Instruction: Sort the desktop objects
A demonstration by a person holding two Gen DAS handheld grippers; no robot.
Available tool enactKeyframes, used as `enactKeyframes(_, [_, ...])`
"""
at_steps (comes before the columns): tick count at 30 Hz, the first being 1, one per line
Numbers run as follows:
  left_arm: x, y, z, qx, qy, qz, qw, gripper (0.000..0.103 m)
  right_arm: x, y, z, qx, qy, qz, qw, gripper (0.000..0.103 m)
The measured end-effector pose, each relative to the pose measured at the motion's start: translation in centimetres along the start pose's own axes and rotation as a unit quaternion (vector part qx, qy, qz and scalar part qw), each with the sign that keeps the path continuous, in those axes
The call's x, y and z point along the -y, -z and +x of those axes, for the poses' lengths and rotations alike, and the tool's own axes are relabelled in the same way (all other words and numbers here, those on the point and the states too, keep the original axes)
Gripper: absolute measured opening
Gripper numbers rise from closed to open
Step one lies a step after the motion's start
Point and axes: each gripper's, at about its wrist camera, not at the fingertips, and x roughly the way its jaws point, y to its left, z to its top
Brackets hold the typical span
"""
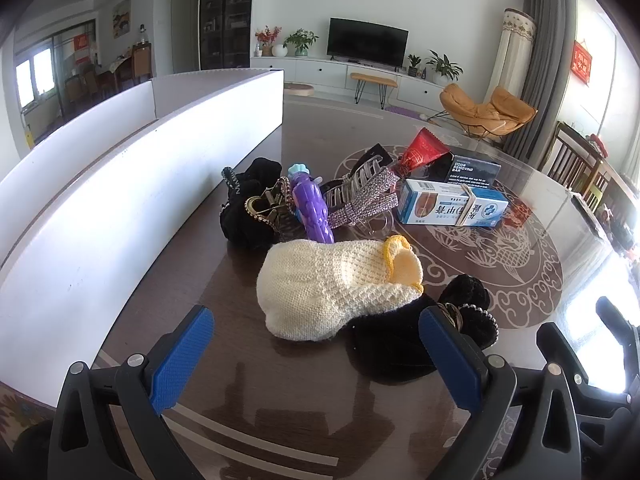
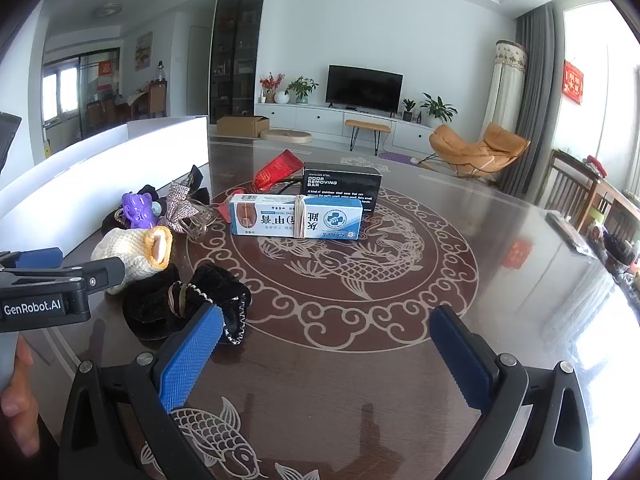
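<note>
A cream knitted pouch (image 1: pixel 332 284) with a yellow rim lies on the dark table just ahead of my left gripper (image 1: pixel 316 340), which is open and holds nothing. A black velvet scrunchie (image 1: pixel 460 320) rests by its right finger. Behind the pouch sit a purple toy (image 1: pixel 312 208), a rhinestone hair claw (image 1: pixel 364 196), another black scrunchie (image 1: pixel 248 208), a blue-white medicine box (image 1: pixel 452 206), a black box (image 1: pixel 472 170) and a red tube (image 1: pixel 422 150). My right gripper (image 2: pixel 324 344) is open over bare table; the black scrunchie (image 2: pixel 160 308) lies at its left finger. The medicine box (image 2: pixel 296 220) is farther ahead.
A long white bin (image 1: pixel 120 184) runs along the left side of the table, also in the right wrist view as the white bin (image 2: pixel 100 176). The left gripper body (image 2: pixel 48 292) and a hand (image 2: pixel 16 392) show at the left. The table carries a fish pattern (image 2: pixel 360 264). Chairs stand at the right.
</note>
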Motion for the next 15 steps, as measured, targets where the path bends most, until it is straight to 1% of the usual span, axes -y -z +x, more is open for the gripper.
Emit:
enactKeyframes(7, [0.11,-0.14,-0.40,0.006,0.001,0.002,1.0000,0.103,-0.12,0.02,-0.12,0.001,0.002,-0.003,1.000,0.103])
enactKeyframes(15, [-0.02,0.06,-0.02,0.000,0.004,-0.001,1.0000,0.103,-0.17,-0.05,0.27,-0.006,0.002,-0.004,1.000,0.103])
